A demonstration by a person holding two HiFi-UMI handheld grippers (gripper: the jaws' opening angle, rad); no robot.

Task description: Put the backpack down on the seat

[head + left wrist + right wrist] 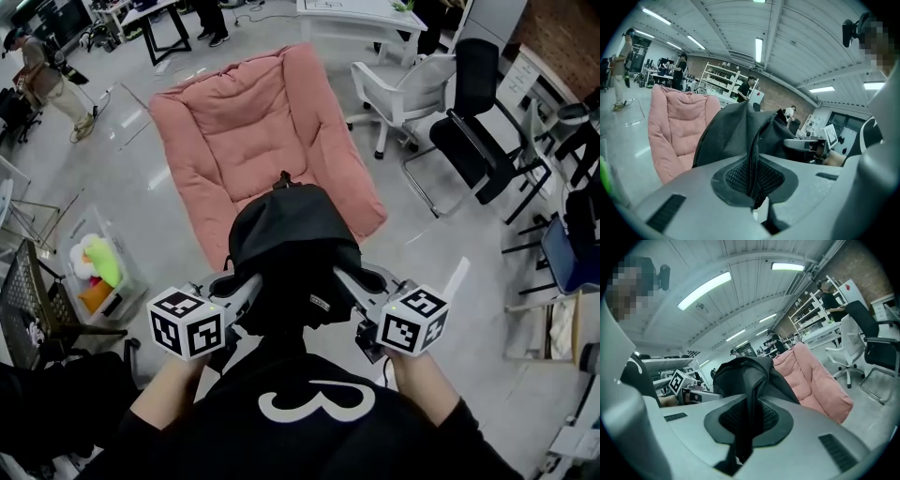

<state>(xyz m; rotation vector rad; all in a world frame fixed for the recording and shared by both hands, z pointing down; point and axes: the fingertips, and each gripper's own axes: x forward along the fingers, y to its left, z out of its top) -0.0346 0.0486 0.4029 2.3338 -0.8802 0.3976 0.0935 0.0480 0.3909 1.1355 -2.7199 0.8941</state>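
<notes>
A black backpack [292, 255] hangs in the air between my two grippers, just in front of the near edge of a pink padded floor seat [253, 131]. My left gripper [242, 288] is shut on a fold of the backpack [740, 136] fabric at its left side. My right gripper [349, 286] is shut on a fold of the backpack [750, 376] at its right side. In the left gripper view the pink seat [675, 126] stands behind the bag; in the right gripper view the pink seat [815, 376] lies to the right of it.
A white office chair [398, 94] and a black office chair [478, 141] stand right of the seat. A clear bin with toys [98, 272] sits at the left, with a black wire chair [33, 309] beside it. People stand at the far left and back.
</notes>
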